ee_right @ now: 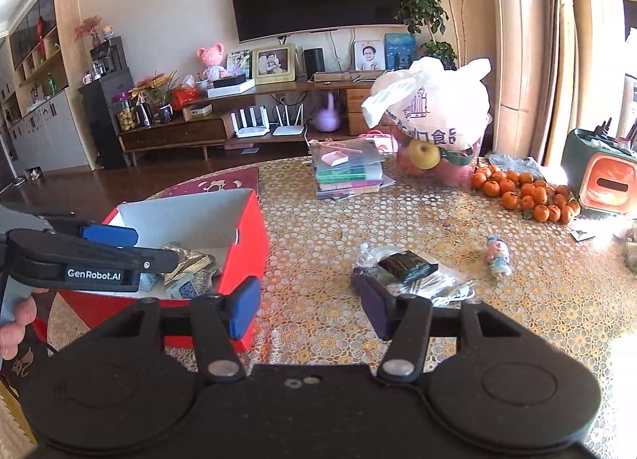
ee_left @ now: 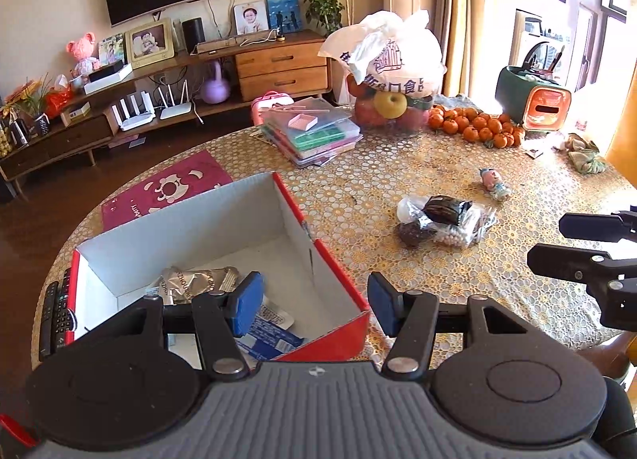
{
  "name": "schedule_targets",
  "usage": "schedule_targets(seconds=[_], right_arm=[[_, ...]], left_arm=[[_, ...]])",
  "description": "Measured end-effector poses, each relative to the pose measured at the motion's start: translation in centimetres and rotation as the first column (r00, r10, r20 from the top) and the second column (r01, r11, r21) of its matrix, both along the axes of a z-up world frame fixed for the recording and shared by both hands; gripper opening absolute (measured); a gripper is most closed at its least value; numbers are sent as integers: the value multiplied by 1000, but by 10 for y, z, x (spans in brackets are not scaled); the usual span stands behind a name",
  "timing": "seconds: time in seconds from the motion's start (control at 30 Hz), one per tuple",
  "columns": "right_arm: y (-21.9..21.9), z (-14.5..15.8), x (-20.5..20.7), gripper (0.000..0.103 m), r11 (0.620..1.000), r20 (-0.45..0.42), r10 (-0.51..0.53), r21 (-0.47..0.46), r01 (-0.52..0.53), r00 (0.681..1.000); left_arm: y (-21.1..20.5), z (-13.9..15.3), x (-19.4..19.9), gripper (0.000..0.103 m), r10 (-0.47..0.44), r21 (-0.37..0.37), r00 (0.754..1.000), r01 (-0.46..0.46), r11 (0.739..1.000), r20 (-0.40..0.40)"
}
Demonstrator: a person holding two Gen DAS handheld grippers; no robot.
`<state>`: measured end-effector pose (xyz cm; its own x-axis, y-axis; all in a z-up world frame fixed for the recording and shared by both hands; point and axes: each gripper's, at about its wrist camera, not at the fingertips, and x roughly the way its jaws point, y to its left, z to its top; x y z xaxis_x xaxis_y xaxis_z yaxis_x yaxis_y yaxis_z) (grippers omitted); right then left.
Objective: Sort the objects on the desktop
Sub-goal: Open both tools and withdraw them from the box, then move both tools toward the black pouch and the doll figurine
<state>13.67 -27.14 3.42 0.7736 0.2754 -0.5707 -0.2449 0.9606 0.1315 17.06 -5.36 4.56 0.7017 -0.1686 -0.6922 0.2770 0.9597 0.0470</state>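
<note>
Your red box [ee_left: 338, 339] already holds several packets; the clear bags [ee_right: 414, 280], probably beads, and figurine [ee_right: 497, 256] remain on the tabletop [ee_right: 537, 319]. Both tongs gape, empty.

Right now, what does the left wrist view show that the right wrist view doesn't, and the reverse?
Only the left wrist view shows the remote control beside the red box and the crumpled cloth. Only the right wrist view shows the dark cabinet and the hand holding the left gripper. Both show the box, the clear bags, the figurine and the tangerines.
</note>
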Motion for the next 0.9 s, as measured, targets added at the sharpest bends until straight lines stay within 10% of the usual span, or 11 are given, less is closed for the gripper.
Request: schedule_targets(seconds=[0.9], right_arm=[[-108,-26,21,78,991,16,-131,-33,131,991]], left_arm=[[-111,-42,10,80,-136,-63,991,136,989,-2]])
